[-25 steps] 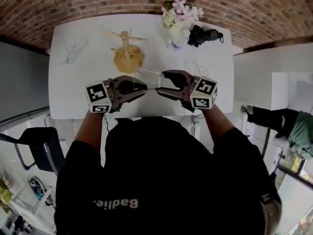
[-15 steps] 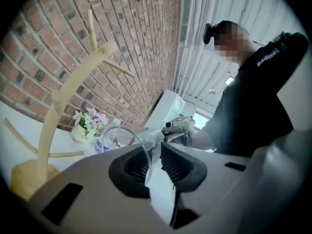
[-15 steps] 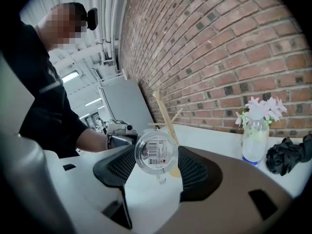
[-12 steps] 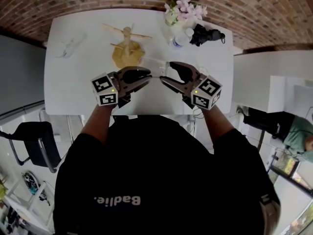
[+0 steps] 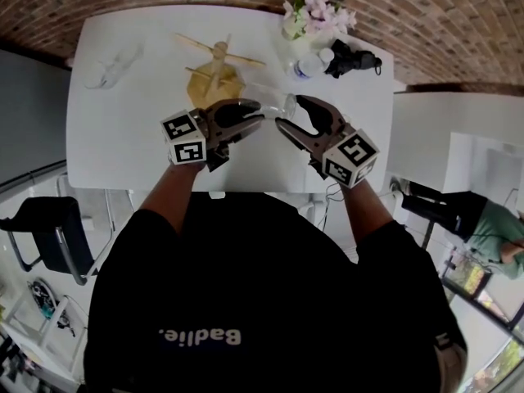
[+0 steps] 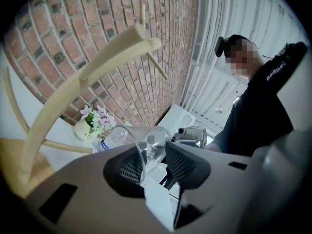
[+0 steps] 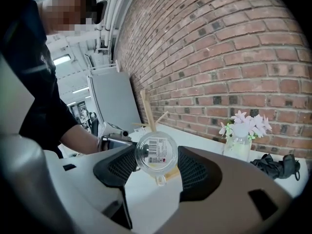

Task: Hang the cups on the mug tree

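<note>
Two hand-held grippers meet above a white table [image 5: 131,137] with a clear cup [image 5: 274,105] between them. The right gripper [image 7: 157,160] clasps the cup across its base. The barcode sticker faces that gripper's camera and the handle points to 6 o'clock. The left gripper [image 6: 156,157] is letting go: its jaws are opening, and the cup's thin wall stands loose between the pads. The cup hangs on its side in the air, just at 4 o'clock from the wooden mug tree [image 5: 217,76]. A vase of flowers [image 5: 318,19] stands at the table's 1 o'clock corner.
</note>
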A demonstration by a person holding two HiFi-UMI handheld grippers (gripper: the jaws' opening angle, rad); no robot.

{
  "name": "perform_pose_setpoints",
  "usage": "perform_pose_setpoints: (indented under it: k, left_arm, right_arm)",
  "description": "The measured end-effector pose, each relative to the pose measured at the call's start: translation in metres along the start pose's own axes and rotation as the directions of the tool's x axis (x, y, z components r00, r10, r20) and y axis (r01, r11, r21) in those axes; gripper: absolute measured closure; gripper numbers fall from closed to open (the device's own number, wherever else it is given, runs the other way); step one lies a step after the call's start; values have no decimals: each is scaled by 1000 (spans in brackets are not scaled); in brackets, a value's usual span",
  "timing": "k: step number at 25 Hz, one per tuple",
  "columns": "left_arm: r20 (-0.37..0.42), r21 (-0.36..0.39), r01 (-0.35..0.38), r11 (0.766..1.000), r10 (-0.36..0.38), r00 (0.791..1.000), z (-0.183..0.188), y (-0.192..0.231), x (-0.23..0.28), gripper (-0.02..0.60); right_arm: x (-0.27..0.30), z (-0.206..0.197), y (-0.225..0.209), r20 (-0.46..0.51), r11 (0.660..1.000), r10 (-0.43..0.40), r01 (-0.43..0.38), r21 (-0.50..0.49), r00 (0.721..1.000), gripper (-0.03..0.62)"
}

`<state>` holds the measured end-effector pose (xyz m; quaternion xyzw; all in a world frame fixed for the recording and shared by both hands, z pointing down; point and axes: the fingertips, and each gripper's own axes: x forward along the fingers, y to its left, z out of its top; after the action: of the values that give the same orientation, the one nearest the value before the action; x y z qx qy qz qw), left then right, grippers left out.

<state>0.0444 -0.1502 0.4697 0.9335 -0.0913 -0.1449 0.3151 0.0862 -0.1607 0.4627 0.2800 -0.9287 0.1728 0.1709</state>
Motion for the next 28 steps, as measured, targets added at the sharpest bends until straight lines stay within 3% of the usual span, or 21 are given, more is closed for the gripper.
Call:
perform_pose_setpoints:
  k: [9, 28]
  left_arm:
    - [70, -69, 16, 997, -11, 998, -7, 22, -6, 451]
    - [84, -128, 8, 992, 3, 996, -24, 61, -30, 449]
  right_arm:
    - [16, -10, -9, -28, 1000, -26, 27, 7, 999, 312]
    - [57, -31, -18, -109, 999, -28, 23, -40, 994, 312]
